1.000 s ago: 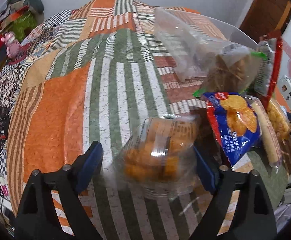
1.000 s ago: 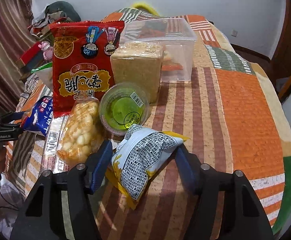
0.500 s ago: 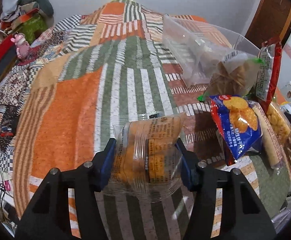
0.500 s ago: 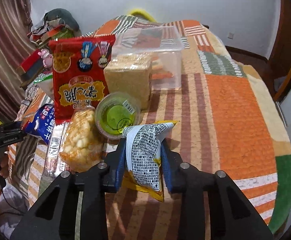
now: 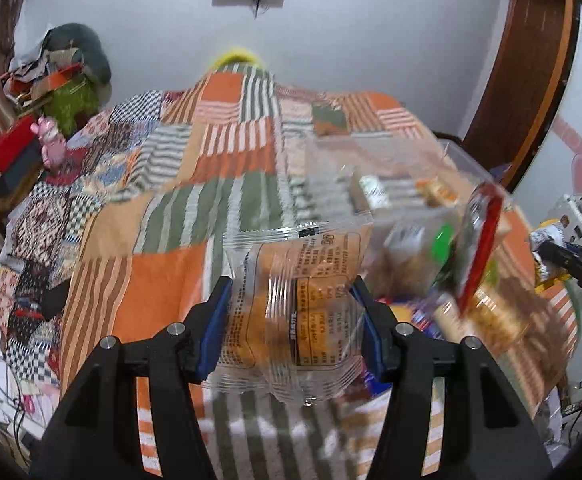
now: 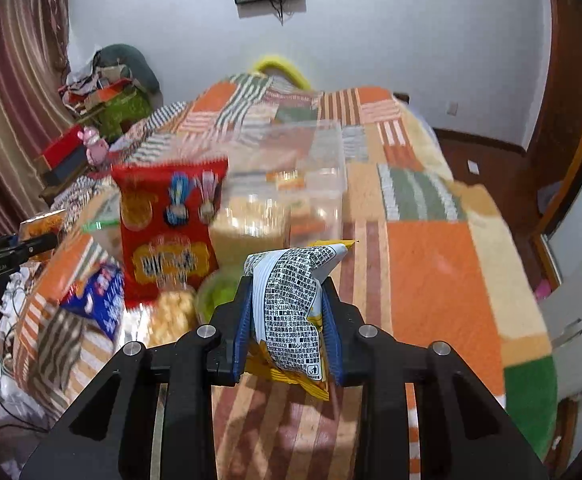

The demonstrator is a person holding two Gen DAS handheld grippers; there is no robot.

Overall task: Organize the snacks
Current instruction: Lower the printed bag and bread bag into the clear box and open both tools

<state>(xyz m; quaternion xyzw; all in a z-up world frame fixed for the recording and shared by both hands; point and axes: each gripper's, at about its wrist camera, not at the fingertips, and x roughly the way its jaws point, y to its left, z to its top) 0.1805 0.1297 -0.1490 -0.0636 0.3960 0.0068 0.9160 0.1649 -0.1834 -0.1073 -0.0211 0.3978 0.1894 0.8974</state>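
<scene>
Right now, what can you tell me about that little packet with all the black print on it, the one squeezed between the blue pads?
The small snack packet looks like crinkly plastic film, pale with dense black print and a barcode-like block, yellow at its lower edge and top corner. It stands roughly upright, pinched at the waist by the right hand-held gripper, whose blue pads press both sides. It appears lifted off the striped tablecloth, touching nothing else.

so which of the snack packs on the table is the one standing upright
The red snack bag with cartoon figures on its front. It stands on edge against the clear plastic box, while the blue packet beside it lies flat on the cloth.
</scene>
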